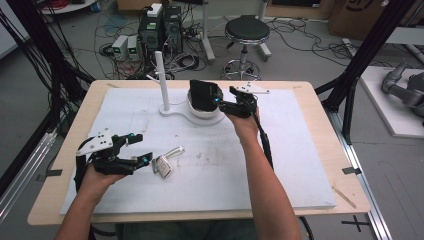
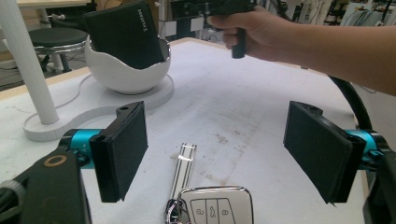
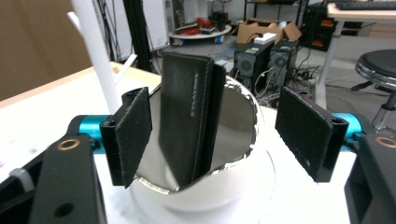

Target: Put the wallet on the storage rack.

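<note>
A black wallet (image 3: 187, 116) stands upright in a white bowl (image 3: 219, 196), between the spread jaws of the right hand-held gripper (image 3: 224, 126). The left hand-held gripper (image 2: 224, 154), also spread, faces a car key (image 2: 215, 205) lying lengthwise just ahead on the bench (image 2: 243, 107).

Between the key fob (image 1: 164, 166) and the white bowl (image 1: 205, 108) the surface (image 1: 280, 165) lies bare, with open passage. At the far side, the white post (image 1: 162, 80) stands just left of the bowl, and the black wallet (image 3: 187, 116) stands up out of the bowl, blocking that stretch.
</note>
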Available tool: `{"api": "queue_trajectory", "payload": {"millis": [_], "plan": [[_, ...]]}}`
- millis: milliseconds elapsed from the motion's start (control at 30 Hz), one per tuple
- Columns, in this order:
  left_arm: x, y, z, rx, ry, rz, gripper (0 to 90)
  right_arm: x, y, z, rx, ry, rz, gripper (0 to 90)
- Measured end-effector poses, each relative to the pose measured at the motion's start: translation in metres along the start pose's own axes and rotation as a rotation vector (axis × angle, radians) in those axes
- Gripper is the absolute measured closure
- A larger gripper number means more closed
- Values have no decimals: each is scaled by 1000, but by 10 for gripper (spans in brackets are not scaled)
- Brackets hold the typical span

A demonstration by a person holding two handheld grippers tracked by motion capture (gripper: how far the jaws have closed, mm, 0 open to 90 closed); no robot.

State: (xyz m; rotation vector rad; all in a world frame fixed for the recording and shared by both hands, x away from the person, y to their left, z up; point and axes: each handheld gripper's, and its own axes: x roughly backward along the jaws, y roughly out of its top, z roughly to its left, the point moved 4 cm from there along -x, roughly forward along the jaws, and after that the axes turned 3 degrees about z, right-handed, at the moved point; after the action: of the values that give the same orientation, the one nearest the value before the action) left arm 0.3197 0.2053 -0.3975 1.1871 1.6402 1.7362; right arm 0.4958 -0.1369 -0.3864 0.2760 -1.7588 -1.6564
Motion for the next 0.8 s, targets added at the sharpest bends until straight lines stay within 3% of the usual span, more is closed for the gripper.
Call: {"api": "queue_trajectory", "payload": {"millis": [300, 600, 800], "plan": [[-3, -4, 4, 6, 43, 42, 205, 43, 3, 13, 66, 59, 35, 237], [-8, -5, 8, 12, 55, 59, 199, 96, -9, 19, 39, 132, -2, 219], [-10, -5, 10, 11, 59, 56, 199, 116, -27, 22, 46, 153, 1, 215]]}}
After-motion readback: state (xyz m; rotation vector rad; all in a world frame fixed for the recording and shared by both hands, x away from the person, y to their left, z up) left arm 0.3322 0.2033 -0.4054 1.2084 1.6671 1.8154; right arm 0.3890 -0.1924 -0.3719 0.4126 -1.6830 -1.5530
